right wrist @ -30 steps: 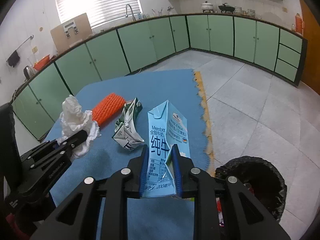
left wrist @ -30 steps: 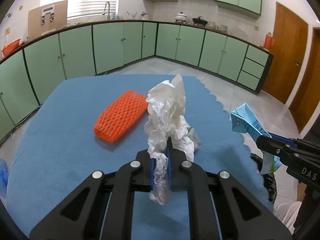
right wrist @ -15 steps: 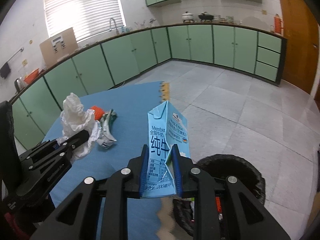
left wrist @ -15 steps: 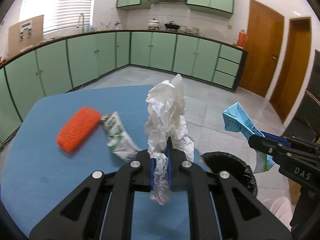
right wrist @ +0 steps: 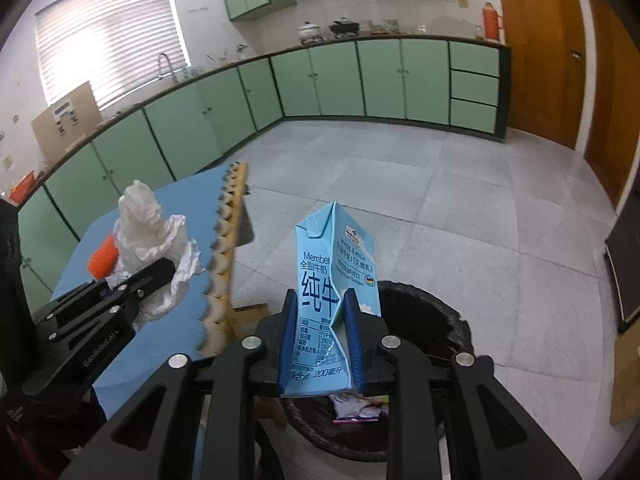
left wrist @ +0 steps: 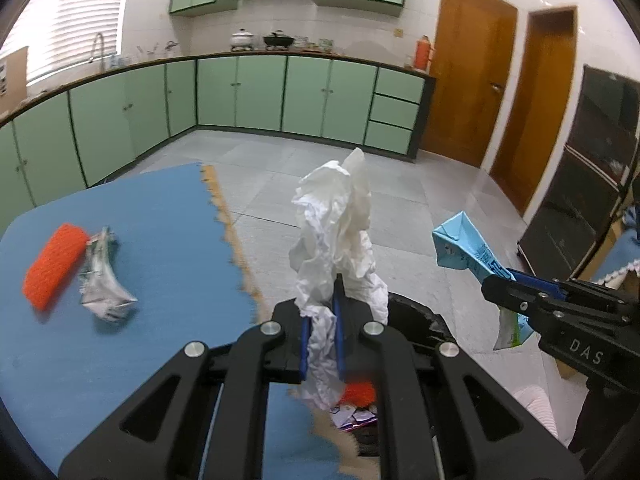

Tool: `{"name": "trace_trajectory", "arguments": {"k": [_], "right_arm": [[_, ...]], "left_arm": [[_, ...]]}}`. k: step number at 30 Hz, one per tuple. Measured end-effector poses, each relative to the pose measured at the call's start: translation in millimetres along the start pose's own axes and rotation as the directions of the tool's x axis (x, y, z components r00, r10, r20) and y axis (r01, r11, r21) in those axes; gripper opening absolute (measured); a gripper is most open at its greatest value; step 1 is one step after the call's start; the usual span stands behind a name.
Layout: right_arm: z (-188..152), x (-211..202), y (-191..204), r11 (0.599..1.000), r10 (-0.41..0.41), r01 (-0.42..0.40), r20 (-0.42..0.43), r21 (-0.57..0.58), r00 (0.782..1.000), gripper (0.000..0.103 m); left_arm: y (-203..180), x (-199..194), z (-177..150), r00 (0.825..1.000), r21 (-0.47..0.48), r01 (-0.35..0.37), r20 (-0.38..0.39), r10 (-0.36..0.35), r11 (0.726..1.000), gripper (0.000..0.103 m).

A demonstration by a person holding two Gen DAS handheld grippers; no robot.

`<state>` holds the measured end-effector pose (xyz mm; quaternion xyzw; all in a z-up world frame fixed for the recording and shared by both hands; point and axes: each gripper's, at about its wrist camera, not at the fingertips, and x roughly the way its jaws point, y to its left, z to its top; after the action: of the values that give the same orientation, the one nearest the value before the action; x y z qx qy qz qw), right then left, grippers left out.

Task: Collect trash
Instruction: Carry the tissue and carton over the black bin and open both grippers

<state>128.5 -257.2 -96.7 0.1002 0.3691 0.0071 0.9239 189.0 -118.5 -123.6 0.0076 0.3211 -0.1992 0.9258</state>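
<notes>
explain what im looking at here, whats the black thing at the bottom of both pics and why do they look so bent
The black shapes are hand-held tongs; a person carries one in each hand, with no robot arm involved. A wide-angle camera on each looks along its two fingers, which bends the room.

One picture comes from the left tongs, shut on a crumpled white tissue. The other comes from the right tongs, shut on a blue milk carton. Each also shows in the other's picture.

On the blue mat lie an orange foam net and a crushed carton. Below the tongs stands a black-lined trash bin with some rubbish already inside.
</notes>
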Motion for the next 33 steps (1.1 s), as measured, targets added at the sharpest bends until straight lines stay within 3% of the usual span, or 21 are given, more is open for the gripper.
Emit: {"name": "trace_trajectory", "arguments": {"k": [14,17,20,22,27,33], "right_arm": [[-13,20,-59,0.997,-0.033,0.037,-0.05,0.071,0.998,0.024],[-16,28,-69,0.996,-0.045,0.05,-0.069,0.077,0.997,0.026],[-19,30,-79,0.993,-0.064,0.071,-0.074,0.093,0.995,0.04],[-22,30,-84,0.992,-0.071,0.079,-0.075,0.102,0.995,0.049],[-23,28,-91,0.989,-0.083,0.09,-0.065,0.117,0.994,0.053],[-20,21,-86,0.988,-0.097,0.102,-0.045,0.112,0.994,0.057]], "left_arm": [[-51,55,-9,0.995,0.069,0.05,-0.084,-0.044,0.996,0.01],[-54,66,-7,0.993,0.076,0.059,-0.109,-0.051,0.995,0.019],[-58,73,-6,0.991,0.077,0.061,-0.123,-0.052,0.995,0.022],[-59,75,-7,0.99,0.076,0.06,-0.128,-0.05,0.995,0.031],[-56,75,-2,0.99,0.058,0.069,-0.129,-0.061,0.996,0.049],[-54,63,2,0.993,0.055,0.064,-0.102,-0.058,0.996,0.054]]}}
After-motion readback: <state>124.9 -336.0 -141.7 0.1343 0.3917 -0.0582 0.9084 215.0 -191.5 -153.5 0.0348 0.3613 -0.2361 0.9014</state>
